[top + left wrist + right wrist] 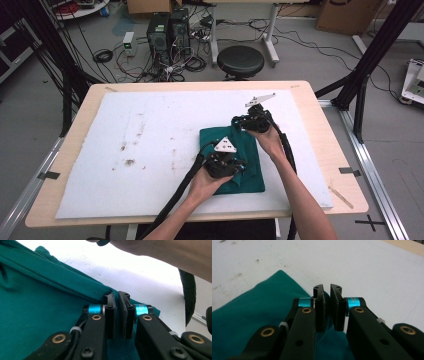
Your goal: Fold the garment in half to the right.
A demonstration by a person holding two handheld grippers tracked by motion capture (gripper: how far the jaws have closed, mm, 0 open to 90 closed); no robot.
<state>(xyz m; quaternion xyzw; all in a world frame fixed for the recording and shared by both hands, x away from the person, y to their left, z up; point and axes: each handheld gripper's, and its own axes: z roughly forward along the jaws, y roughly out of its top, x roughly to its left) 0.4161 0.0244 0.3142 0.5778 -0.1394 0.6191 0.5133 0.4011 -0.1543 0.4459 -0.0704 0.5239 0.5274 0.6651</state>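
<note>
Your left gripper (239,167) and right gripper (239,122) each pinch an edge of the green cloth (252,172), apparently folded, on the white mat (150,150). Stains (129,162) lie well left; nothing blocks you.

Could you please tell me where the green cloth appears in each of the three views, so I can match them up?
High view: the green cloth lies folded right of centre on the white mat, under both grippers.
Left gripper view: it covers the left and lower part, pinched between the jaws.
Right gripper view: it sits lower left, its edge running between the jaws.
Shared landmark: the white mat, behind the cloth in all three.
</note>
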